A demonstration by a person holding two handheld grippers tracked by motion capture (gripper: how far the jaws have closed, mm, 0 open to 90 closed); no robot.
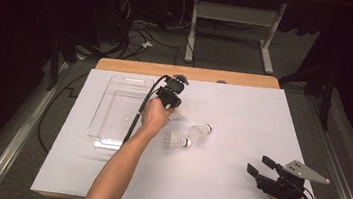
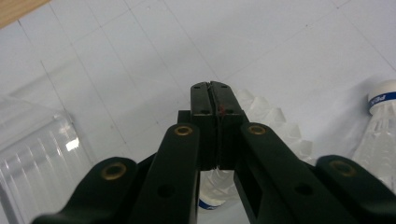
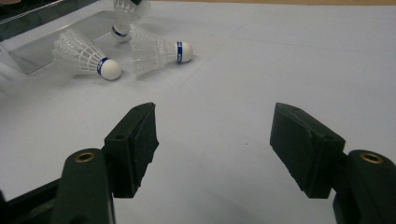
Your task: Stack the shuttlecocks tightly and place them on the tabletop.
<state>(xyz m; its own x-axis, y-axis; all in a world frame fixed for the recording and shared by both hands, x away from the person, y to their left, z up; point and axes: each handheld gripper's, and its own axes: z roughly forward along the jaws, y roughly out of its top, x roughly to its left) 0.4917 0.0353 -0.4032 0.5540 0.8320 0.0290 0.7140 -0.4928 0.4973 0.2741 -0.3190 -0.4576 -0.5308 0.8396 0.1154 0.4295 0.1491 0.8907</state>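
The left tongs [image 1: 176,104] are clamped on the skirt rim of a shuttlecock [image 2: 275,126]; in the left gripper view the two pads meet almost flush, with a thin edge of white feather pinched between them and the rest of the skirt fanning out behind. From the high view this shuttlecock sits just right of the clear plastic tray [image 1: 111,122], at the hand's far side, though the hand covers most of it, so I cannot say for sure whether its cork is on the desk [image 1: 235,186] or already off it.

The main risk is the grip itself. Only a sliver of skirt is caught, so a quick lift or swing toward the tray could let the shuttlecock slip out, or the pinch could crease the feathers. Held by one edge, it will also hang tilted and may swing, clipping the tray wall on the way over rather than dropping inside.

Two more shuttlecocks [image 1: 200,131] [image 1: 177,141] lie close by, just in front of the hand; a low sweep of the forearm could knock them and send them rolling.

The right tongs [image 1: 257,170] rest near the desk's front right corner, jaws spread wide and empty, well apart from everything and unlikely to interfere
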